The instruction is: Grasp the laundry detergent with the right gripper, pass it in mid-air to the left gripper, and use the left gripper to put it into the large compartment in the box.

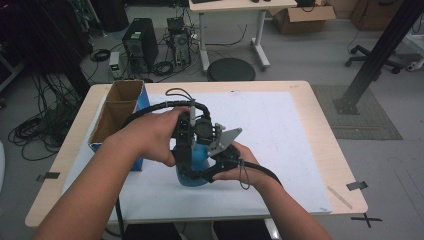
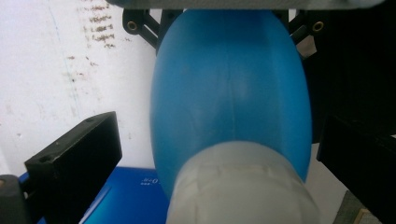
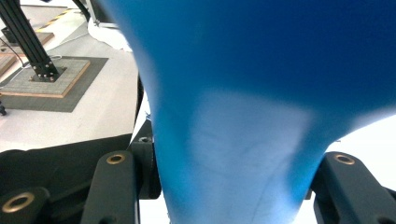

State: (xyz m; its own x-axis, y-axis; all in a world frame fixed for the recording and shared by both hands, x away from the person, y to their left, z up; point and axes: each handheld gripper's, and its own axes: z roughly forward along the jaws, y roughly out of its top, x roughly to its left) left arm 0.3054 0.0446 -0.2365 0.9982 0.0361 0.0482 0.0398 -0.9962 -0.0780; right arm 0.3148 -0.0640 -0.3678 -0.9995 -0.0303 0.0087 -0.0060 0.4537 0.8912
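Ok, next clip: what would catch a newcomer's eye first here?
The blue bottle near the middle of the white mat, with both hands bunched around it. The right gripper is clamped low on it, while the left gripper straddles it from above, its jaws standing apart. After that, the open cardboard box at the table's left edge.

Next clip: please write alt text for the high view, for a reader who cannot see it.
Two hands meet at the centre of a white-topped table, the left gripper and right gripper both at a blue bulb-shaped object. An open cardboard box stands at the table's left.
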